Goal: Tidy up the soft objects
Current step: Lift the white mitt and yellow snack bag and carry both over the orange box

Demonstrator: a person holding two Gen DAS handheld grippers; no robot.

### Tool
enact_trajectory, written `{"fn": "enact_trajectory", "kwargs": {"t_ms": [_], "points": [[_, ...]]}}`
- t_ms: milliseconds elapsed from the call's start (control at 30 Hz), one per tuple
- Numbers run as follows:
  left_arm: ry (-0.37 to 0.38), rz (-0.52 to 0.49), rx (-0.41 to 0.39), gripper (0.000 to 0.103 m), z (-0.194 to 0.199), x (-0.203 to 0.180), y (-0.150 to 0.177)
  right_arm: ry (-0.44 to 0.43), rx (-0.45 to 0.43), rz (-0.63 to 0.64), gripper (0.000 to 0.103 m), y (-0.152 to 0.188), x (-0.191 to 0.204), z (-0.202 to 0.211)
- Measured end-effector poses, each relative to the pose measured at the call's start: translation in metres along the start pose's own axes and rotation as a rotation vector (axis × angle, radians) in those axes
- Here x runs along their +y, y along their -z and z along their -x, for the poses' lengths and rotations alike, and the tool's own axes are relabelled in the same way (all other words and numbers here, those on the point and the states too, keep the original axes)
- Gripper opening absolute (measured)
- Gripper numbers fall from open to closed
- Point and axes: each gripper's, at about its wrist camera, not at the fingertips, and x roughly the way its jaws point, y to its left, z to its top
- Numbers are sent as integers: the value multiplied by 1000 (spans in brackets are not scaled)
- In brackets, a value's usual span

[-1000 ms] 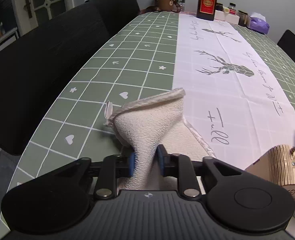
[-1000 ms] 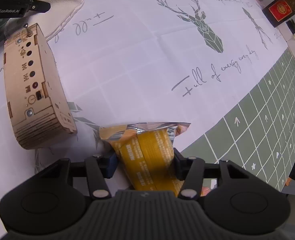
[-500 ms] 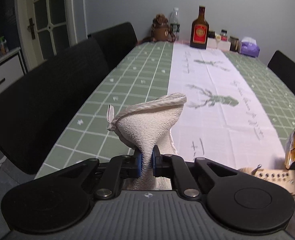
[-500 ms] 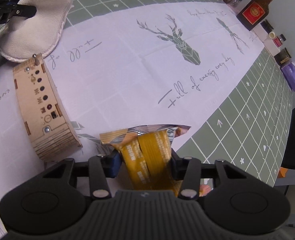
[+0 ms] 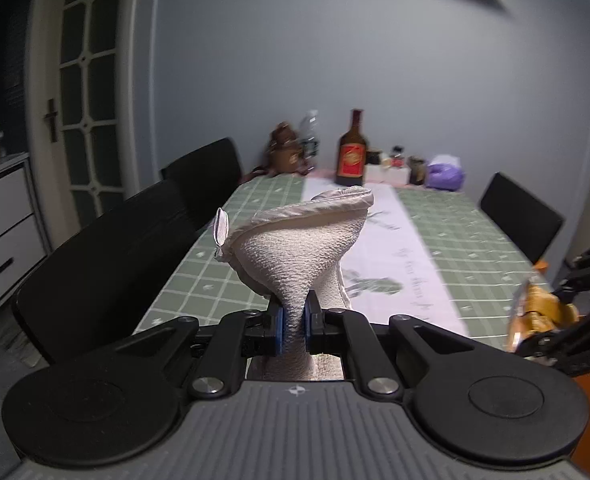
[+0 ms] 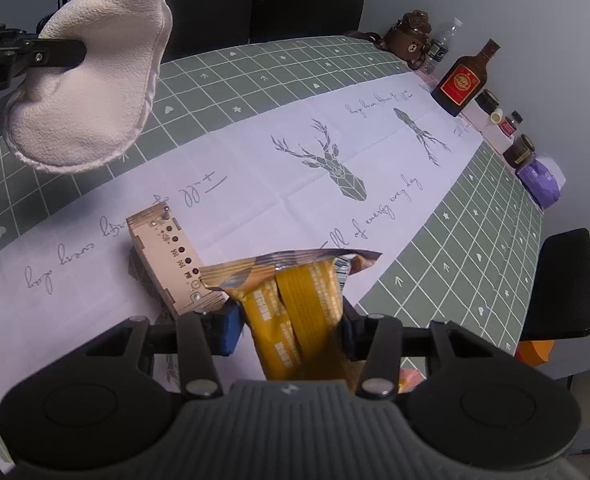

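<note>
- Pinching a cream terry cloth (image 5: pixel 307 252) at its gathered waist, the left gripper (image 5: pixel 293 330) has its jaws drawn nearly together on the fabric, which flares above the pads and hangs clear of the tabletop (image 5: pixel 447 240).
- Seen from the right wrist, the same cloth (image 6: pixel 91 92) droops in a rounded fold over the green-checked covering, a sign that it is light, limp and shapeless; a bunched fold like this one looks the surest place to take it, since a single edge would likely slip or unfurl.
- The right gripper (image 6: pixel 291 330) has its jaws clamped about halfway on a yellow snack packet (image 6: pixel 295 308), held across its width below the crimped top seal and raised off the white deer-print runner (image 6: pixel 335 152).
- The packet's glossy film looks slick and crushable, its contents probably brittle, so a moderate squeeze across the flat body seems wiser than a hard one.
- A small wooden box (image 6: pixel 167 256) stands on the runner just beside the packet's left edge.
- A bottle (image 6: pixel 465 78) and jars line the far end, well apart from both held items.
</note>
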Motion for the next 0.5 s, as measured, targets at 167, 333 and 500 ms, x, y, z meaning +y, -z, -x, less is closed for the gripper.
{"fn": "enact_trajectory", "kwargs": {"t_ms": [167,333,500], "points": [[164,-52,-28,11,33,-36,-4,51,14,-49,47,21,-1,37],[342,-105,-5,11,47,-79,0,92,55,-100,47,63,-7,63],[507,-172,46,11,52,-127,10,126,121,-163,47,115,-15,77]]}}
